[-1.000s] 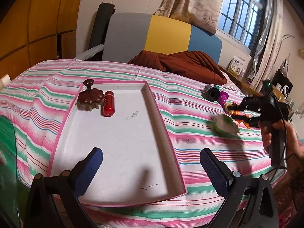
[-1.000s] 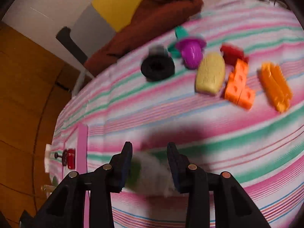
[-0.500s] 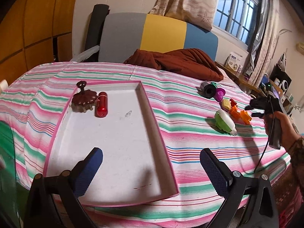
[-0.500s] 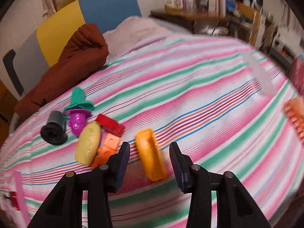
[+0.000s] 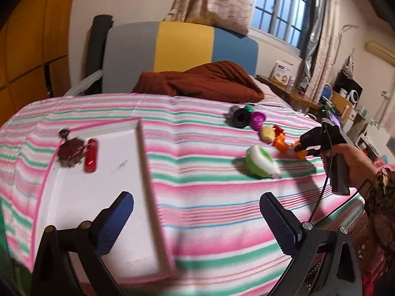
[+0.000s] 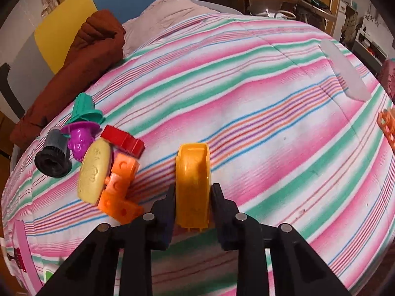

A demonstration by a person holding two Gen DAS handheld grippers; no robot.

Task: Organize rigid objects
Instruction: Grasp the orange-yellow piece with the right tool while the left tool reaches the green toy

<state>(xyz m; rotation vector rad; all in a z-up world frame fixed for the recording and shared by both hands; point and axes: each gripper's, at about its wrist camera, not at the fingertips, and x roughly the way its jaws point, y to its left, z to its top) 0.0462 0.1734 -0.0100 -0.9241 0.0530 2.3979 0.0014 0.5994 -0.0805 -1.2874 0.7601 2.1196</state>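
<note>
Fingers of the right gripper (image 6: 193, 197) had just been closing and clamped an orange plastic piece (image 6: 193, 185) on the striped bed (image 6: 246, 113), near its right edge, beside the toy cluster (image 6: 98, 162). The left gripper (image 5: 195, 215) hung spread and empty over the white tray (image 5: 81, 187).

A tray (image 5: 145, 172) lies on the bed (image 5: 197, 185) at the left of the frame, with two small things in its far corner. A pile of toys (image 6: 98, 162) sits at the left, a toy block (image 6: 193, 185) just right of it
</note>
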